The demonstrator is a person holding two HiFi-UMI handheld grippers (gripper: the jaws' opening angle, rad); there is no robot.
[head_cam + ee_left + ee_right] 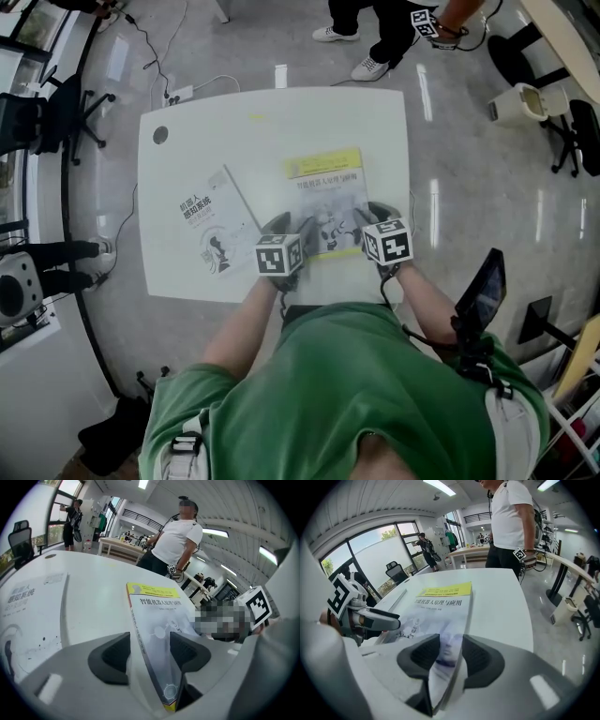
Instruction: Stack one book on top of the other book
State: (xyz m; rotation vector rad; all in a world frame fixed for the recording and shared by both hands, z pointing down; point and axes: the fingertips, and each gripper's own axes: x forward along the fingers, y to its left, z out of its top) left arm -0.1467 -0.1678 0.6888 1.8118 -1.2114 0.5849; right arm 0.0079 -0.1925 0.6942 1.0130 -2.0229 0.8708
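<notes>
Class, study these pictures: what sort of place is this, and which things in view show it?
Probably an open-plan office or lab: a black swivel office chair, a long pale workbench, tall glass windows and a glossy grey floor.

Both my forearms (pixel 246 319) reach forward from the body, close together. My left gripper (pixel 278 225) angles down and away from me with its marker cube (pixel 278 255) facing up. Its jaws stand wide, the book (pixel 154 620) edge sits between them, and there's a clear gap at the left pad. My right gripper (pixel 375 214) angles down the same way, jaws partly closed, both pads pressed on the book's other edge. The two grippers sit about level with each other.
</notes>
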